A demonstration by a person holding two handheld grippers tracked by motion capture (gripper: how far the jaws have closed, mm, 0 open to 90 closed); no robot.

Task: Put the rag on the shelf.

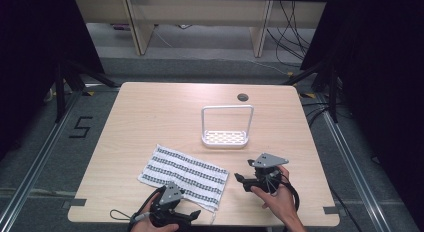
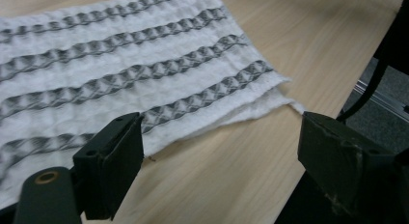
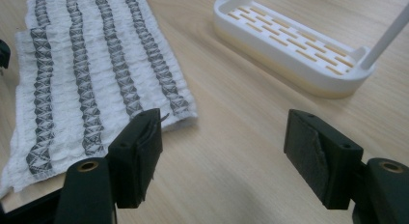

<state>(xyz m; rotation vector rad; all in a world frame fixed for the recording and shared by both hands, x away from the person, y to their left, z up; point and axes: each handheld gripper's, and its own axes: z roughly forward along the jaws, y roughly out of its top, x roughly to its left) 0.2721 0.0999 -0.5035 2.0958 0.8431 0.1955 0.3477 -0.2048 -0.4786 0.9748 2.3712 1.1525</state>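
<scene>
Right, the one cloth (image 1: 182, 176) on your table (image 1: 150, 112) is a white folded piece with dark patterned stripes, lying flat on the near half, left of centre, its long side running at a slant. In your left gripper view you can count two layers at its near corner (image 2: 284, 96), the lower edge peeking out under the top one. Behind it and to the right stands one white rack (image 1: 225, 137): a slotted tray base with a tall rectangular hoop rising over it, well apart from the cloth.

Your left gripper (image 1: 192, 214) sits at the near edge, jaws spread wide, one jaw at the cloth's hem and the other out over bare wood. Your right gripper (image 1: 241, 179) hovers just beside the cloth's right end, jaws also wide apart and holding nothing; your right hand (image 1: 277, 199) wraps its body.

The table is pale wood grain with rounded corners and one round cable hole (image 1: 243, 97) near the far edge. Around it you've got grey floor, a taped "5" (image 1: 80, 127) on the left, black curtains both sides, loose cables (image 1: 292, 27) at the far right, and light wooden furniture legs at the back.
</scene>
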